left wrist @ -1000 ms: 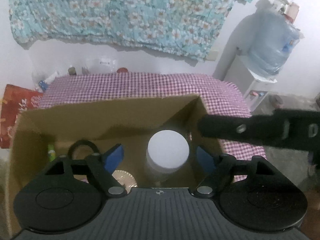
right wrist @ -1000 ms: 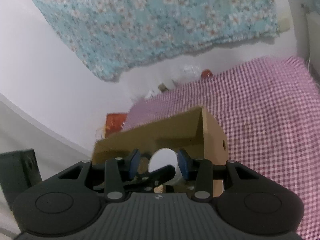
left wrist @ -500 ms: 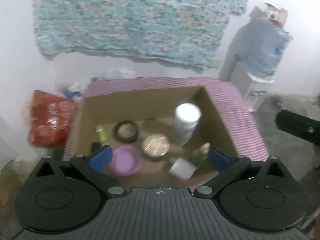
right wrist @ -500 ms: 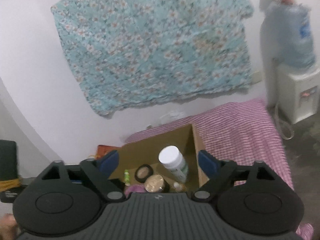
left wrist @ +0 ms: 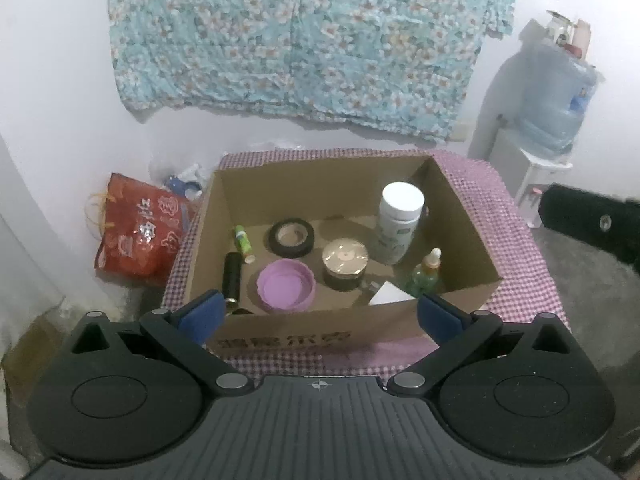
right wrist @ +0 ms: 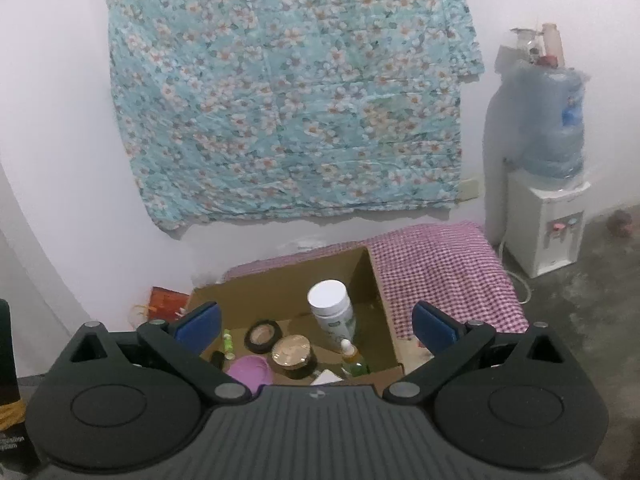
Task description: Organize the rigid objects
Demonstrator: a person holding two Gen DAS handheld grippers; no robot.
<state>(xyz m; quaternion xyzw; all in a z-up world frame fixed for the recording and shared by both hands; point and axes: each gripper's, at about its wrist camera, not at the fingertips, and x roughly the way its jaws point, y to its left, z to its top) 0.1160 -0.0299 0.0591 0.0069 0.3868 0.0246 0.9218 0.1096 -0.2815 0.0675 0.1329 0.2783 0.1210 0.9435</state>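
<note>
A cardboard box (left wrist: 468,236) stands on a purple checked cloth (left wrist: 516,216). Inside it are a white-lidded bottle (left wrist: 400,224), a black tape roll (left wrist: 291,237), a gold-lidded jar (left wrist: 345,264), a purple lid (left wrist: 285,285), a green dropper bottle (left wrist: 426,274), a black tube (left wrist: 232,276) and a small green stick (left wrist: 242,237). My left gripper (left wrist: 318,314) is open and empty, raised in front of the box. My right gripper (right wrist: 315,321) is open and empty, farther back and higher; the box (right wrist: 380,304) and bottle (right wrist: 330,310) show below it.
A red bag (left wrist: 140,236) lies on the floor left of the box. A water dispenser (right wrist: 548,184) stands at the right by the wall. A floral cloth (left wrist: 304,40) hangs on the wall. The right gripper's body (left wrist: 592,222) shows at the right.
Both grippers have pulled back and up from the box and opened wide. The white-lidded bottle, held between them a second ago, now stands in the box.
</note>
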